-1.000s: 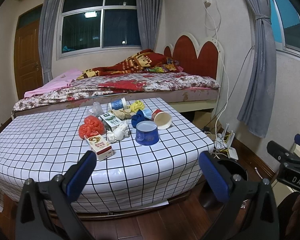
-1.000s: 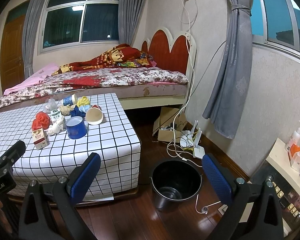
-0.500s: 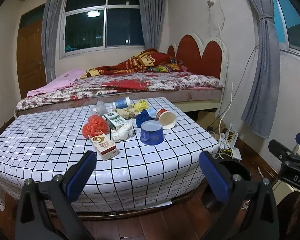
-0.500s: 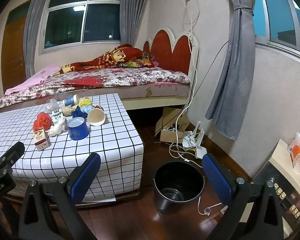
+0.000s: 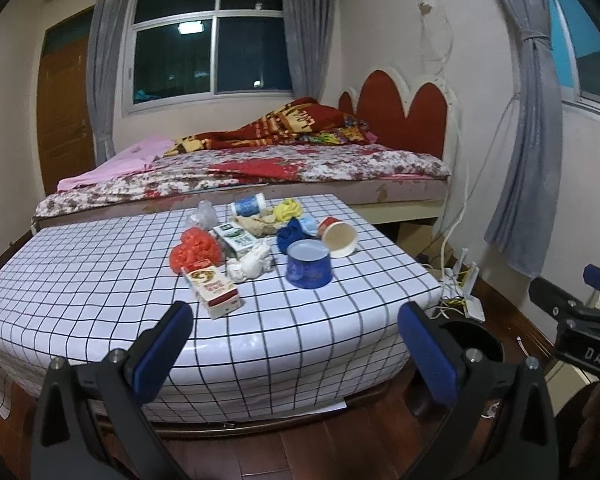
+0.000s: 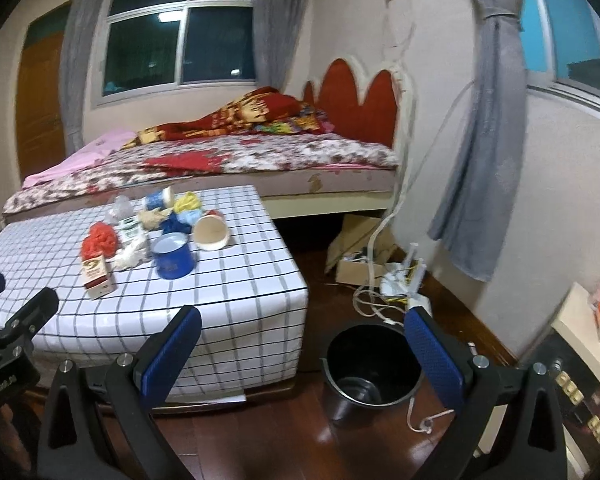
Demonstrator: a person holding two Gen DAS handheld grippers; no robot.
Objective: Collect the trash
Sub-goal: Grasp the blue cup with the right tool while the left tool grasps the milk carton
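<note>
Checked table [image 5: 100, 280] looms nearer than before; both grippers' fingers [image 5: 428, 350] [image 6: 434, 356] spread, empty

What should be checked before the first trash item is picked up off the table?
1. Left gripper open and holding nothing: ok.
2. Right gripper open and holding nothing: ok.
3. Bucket upright on the floor beside the table, mouth unobstructed: ok.
4. Trash within reach: not ok; both grippers are short of the table's near edge.
5. Nearest item, the carton, free of the pile: ok; it lies apart at the front.
6. Blue cup empty of liquid: cannot tell.
</note>
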